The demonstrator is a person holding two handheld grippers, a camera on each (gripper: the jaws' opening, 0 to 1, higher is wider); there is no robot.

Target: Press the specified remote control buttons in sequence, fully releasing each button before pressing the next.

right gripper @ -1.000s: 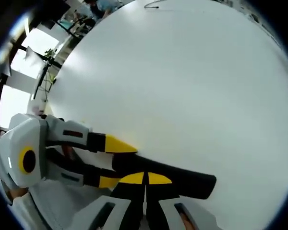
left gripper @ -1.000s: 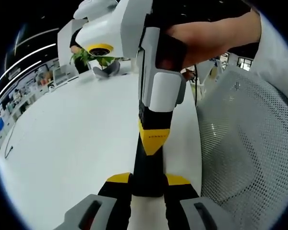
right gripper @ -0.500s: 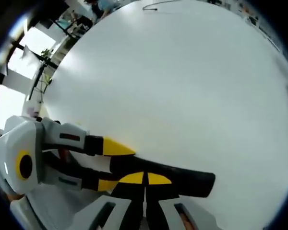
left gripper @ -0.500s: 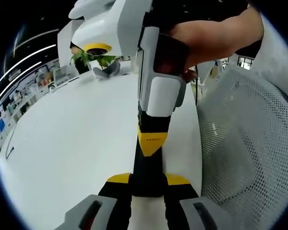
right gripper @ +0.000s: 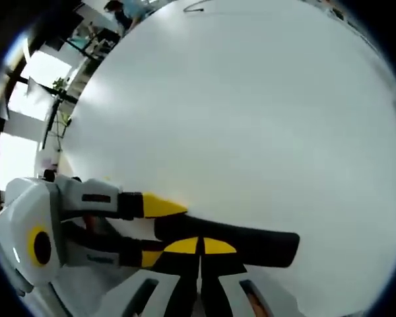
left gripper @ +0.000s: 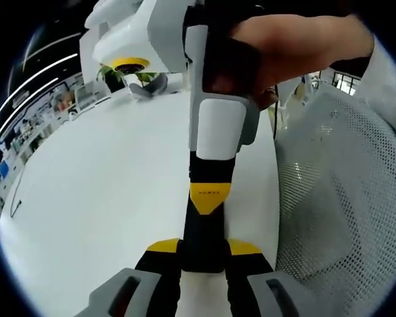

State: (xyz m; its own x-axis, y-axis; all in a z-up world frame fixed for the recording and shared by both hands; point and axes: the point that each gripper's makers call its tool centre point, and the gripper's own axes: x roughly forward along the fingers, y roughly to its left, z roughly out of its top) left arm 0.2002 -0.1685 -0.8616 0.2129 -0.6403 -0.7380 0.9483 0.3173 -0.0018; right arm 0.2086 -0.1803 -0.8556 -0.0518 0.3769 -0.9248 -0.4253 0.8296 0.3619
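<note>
A black remote (left gripper: 201, 234) is held lengthwise between the yellow-tipped jaws of my left gripper (left gripper: 203, 248), which is shut on its near end. My right gripper (left gripper: 210, 197) comes down from above in a person's hand, jaws together, and its yellow tip rests on the remote's upper face. In the right gripper view my right gripper (right gripper: 200, 246) is shut, with its tips over the remote (right gripper: 257, 241). The left gripper (right gripper: 157, 230) clamps the remote's left end there. The buttons are hidden.
A white table (left gripper: 99, 198) spreads under both grippers and appears again as the table (right gripper: 251, 119). A white mesh chair (left gripper: 343, 198) stands close on the right. A potted plant (left gripper: 110, 71) sits at the far edge, and a thin cable (left gripper: 13, 208) lies far left.
The right gripper's body has leaned a little further over the remote while its tip stays on the remote's face. The left gripper's hold is the same.
</note>
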